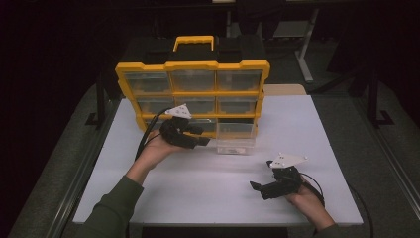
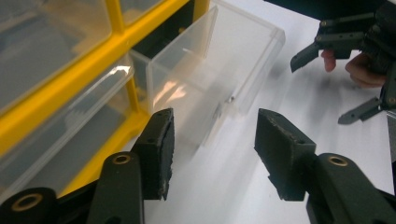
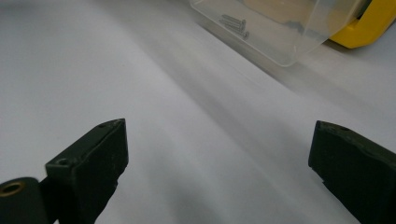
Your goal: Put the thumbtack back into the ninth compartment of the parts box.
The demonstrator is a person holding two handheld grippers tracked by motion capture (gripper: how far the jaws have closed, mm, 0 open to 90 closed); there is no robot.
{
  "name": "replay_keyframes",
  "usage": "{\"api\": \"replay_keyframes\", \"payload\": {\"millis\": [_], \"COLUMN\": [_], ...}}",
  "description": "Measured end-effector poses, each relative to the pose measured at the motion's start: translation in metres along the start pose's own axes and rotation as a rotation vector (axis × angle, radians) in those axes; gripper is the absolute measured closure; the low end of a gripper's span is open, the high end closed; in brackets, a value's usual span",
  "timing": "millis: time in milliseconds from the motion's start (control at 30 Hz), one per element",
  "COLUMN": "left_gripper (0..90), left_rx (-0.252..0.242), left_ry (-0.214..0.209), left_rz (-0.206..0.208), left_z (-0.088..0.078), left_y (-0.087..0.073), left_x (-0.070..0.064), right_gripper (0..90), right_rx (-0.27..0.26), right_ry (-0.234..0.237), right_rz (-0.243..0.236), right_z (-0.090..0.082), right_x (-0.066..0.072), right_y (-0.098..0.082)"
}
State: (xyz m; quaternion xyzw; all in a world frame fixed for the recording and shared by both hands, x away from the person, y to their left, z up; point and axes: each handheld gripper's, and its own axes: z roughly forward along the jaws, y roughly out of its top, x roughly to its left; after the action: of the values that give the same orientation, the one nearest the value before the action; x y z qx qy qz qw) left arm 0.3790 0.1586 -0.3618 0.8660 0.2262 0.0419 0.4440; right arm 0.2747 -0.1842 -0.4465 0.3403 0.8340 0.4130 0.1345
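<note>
Left hand: I see my left forearm come up from the bottom left of the high view, the palm turned up under the left gripper (image 1: 204, 139), which points toward the right of the frame.
Left gripper state: its jaws stand apart with nothing pinched; in the left gripper view the two black pads (image 2: 161, 151) flank bare white surface, and the clear drawer lies just past their tips.
Clear drawer: the clear drawer (image 1: 236, 143) is pulled out of the bottom row of the organizer at its right end and sits on the surface at the middle of the high view, just right of my left gripper's tips; I cannot tell whether they touch it.
Drawer contents: in the right gripper view, a few small screws (image 3: 235, 24) lie in the drawer at the upper middle of the frame.
Organizer: the yellow organizer (image 1: 192, 92) stands upright at the upper centre of the high view, with rows of clear drawers and a yellow handle on top.
Right hand: my right hand rests low at the lower right of the high view, holding the right gripper (image 1: 258, 187) aimed toward the left of the frame.
Right gripper state: jaws spread wide over bare surface (image 1: 208, 193), holding nothing, well apart from the drawer.
</note>
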Motion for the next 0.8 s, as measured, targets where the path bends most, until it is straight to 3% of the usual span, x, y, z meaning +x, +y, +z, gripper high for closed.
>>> {"api": "replay_keyframes", "payload": {"millis": [133,333,800], "left_gripper": [44.2,37.3,25.6], "left_rx": [-0.008,-0.024,-0.053], "left_ry": [0.008,0.036,0.106], "left_rz": [-0.009,-0.036,-0.038], "left_z": [-0.005,-0.016,-0.035], "left_y": [-0.01,-0.039,-0.086], "left_x": [-0.001,-0.003,-0.014], "right_gripper": [4.1,4.1,4.1], "right_rx": [0.0,0.001,-0.001], "right_ry": [0.0,0.0,-0.001], "right_rz": [0.0,-0.002,0.001], "right_z": [0.0,0.0,0.0], "right_x": [0.0,0.0,0.0], "right_y": [0.0,0.0,0.0]}}
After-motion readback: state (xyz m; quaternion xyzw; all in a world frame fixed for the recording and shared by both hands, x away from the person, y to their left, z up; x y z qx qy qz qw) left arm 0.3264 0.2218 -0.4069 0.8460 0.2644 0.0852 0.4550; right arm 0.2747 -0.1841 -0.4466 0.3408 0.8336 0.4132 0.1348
